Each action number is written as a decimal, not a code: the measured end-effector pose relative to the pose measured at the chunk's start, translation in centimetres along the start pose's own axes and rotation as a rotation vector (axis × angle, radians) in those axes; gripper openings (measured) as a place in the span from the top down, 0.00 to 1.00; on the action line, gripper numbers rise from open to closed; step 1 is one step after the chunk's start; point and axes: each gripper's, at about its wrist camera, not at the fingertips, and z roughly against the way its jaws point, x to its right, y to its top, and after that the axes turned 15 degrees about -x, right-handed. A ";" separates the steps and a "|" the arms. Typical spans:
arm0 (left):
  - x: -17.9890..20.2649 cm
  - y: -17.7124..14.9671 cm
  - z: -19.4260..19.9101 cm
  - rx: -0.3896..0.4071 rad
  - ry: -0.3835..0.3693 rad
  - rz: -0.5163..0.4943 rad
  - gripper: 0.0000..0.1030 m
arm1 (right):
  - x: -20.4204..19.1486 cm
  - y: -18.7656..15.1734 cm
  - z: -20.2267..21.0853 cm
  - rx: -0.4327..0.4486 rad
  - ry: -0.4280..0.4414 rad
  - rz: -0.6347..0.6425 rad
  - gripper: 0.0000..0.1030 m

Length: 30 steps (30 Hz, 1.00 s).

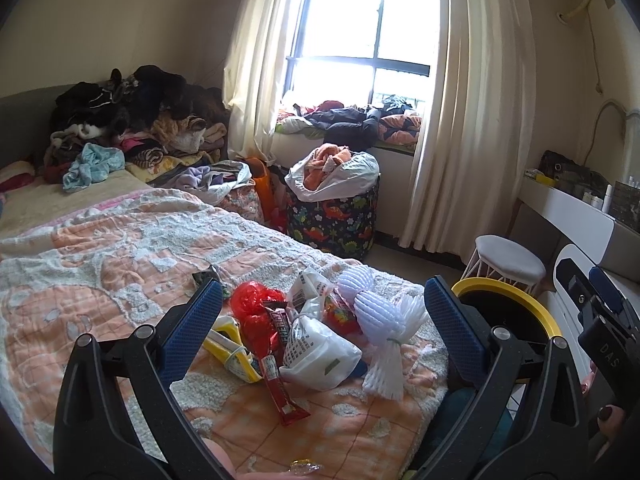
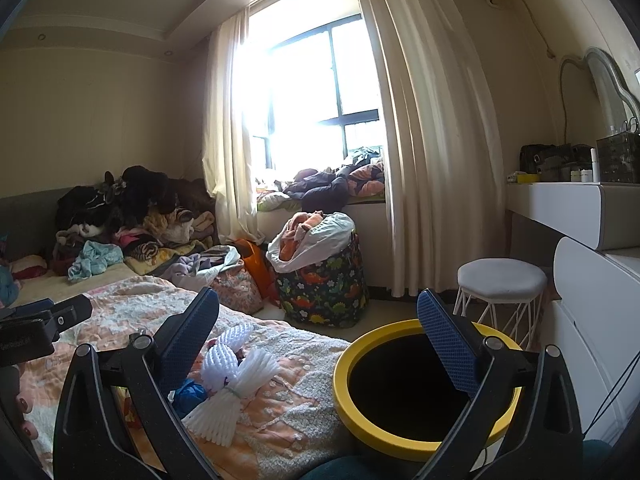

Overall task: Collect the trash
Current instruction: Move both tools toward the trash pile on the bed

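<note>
A heap of trash lies near the foot of the bed (image 1: 100, 264): a red bag (image 1: 252, 300), a red wrapper (image 1: 280, 364), a yellow packet (image 1: 232, 350), a white pouch (image 1: 320, 350) and white foam netting (image 1: 380, 312), all touching or overlapping on the peach-and-white quilt. The left gripper (image 1: 322, 318) hangs above the heap, jaws spread wide and empty. The right gripper (image 2: 318, 334) is likewise released, over the gap between bed and bin (image 2: 356, 412), whose yellow rim rings a black inside beside the bed. Beyond are piled clothes (image 1: 132, 112), a dinosaur-print hamper (image 1: 340, 220), cream curtains (image 1: 476, 100), a bright window (image 1: 360, 28) and a white stool (image 2: 502, 280).
</note>
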 end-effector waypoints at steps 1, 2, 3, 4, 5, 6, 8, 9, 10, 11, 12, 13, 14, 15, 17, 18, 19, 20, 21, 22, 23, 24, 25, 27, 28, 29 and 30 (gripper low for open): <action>0.0 0.0 0.0 0.001 0.000 0.000 0.10 | 0.1 0.0 0.1 -0.001 0.000 0.000 0.06; 0.1 0.0 0.0 0.001 0.000 0.000 0.10 | 0.2 0.1 0.1 -0.001 0.000 -0.001 0.06; 0.0 0.0 0.0 0.001 0.000 0.000 0.10 | 0.1 0.0 0.0 0.002 0.000 -0.001 0.06; 0.1 0.0 0.0 0.000 0.000 0.000 0.10 | 0.1 -0.1 0.0 0.001 0.001 0.000 0.06; 0.0 0.0 0.0 0.001 0.001 0.000 0.10 | 0.1 -0.1 0.0 0.001 0.000 0.000 0.06; 0.0 0.0 -0.1 0.001 0.000 0.000 0.10 | 0.1 0.0 0.0 -0.001 0.000 0.000 0.06; 0.1 0.0 -0.1 0.000 0.002 0.000 0.10 | 0.1 -0.1 0.0 0.000 0.000 -0.001 0.06; 0.1 0.0 -0.1 -0.002 0.001 0.000 0.10 | 0.1 0.0 0.0 -0.001 0.000 0.000 0.06; 0.1 0.0 -0.1 -0.001 0.002 -0.001 0.10 | 0.1 -0.1 0.0 -0.001 -0.001 -0.001 0.06; 0.1 -0.1 -0.1 0.001 0.002 -0.001 0.10 | 0.1 -0.1 0.0 0.000 0.000 -0.002 0.06; 0.0 0.0 -0.1 0.001 0.001 0.000 0.10 | 0.2 -0.1 0.0 -0.001 0.001 -0.003 0.06; 0.1 0.0 -0.1 0.000 0.000 0.001 0.10 | 0.1 -0.1 0.0 -0.001 0.000 -0.002 0.06; 0.1 0.0 -0.1 -0.001 0.001 -0.001 0.10 | 0.2 -0.1 0.0 -0.003 -0.001 -0.001 0.06; 0.1 -0.1 -0.1 -0.001 0.003 -0.002 0.10 | 0.2 -0.1 0.1 -0.002 0.000 -0.001 0.06; 0.0 -0.1 -0.1 -0.001 0.001 -0.001 0.10 | 0.2 -0.4 -0.1 -0.002 0.002 -0.001 0.06; 0.0 -0.2 -0.1 -0.003 0.000 0.000 0.10 | 0.2 -0.3 -0.1 -0.004 0.004 0.000 0.06; 0.0 -0.1 -0.1 -0.005 0.000 0.002 0.10 | 0.1 -0.5 -0.2 -0.007 0.008 0.002 0.06; -0.2 -0.5 -0.3 -0.008 -0.003 0.004 0.10 | 0.1 -0.5 -0.3 -0.014 0.017 0.004 0.06; -0.3 -0.5 -0.3 -0.009 -0.005 0.007 0.10 | 0.0 -0.6 -0.4 -0.019 0.023 0.006 0.06; -0.6 -0.6 -0.5 -0.011 -0.002 0.012 0.10 | -0.2 -0.7 -0.5 -0.026 0.033 0.011 0.06; -0.9 -0.7 -0.6 -0.014 0.002 0.019 0.10 | -0.4 -0.8 -0.7 -0.033 0.045 0.019 0.06; -1.2 -0.7 -0.6 -0.016 0.006 0.025 0.10 | -0.6 -0.8 -0.8 -0.042 0.053 0.030 0.06; -1.5 -0.8 -0.7 -0.018 0.011 0.032 0.10 | -1.1 -0.8 -1.0 -0.052 0.060 0.041 0.06; -2.2 -0.6 -0.8 -0.024 0.019 0.048 0.10 | -1.7 -0.9 -1.4 -0.068 0.079 0.055 0.06; -2.5 -0.6 -0.8 -0.024 0.025 0.056 0.10 | -2.0 -0.8 -1.6 -0.079 0.090 0.062 0.06; -2.9 -0.6 -0.7 -0.024 0.030 0.064 0.10 | -2.3 -0.9 -1.8 -0.089 0.101 0.070 0.06; -3.3 -0.6 -0.7 -0.024 0.037 0.072 0.10 | -2.5 -0.9 -1.9 -0.096 0.108 0.075 0.06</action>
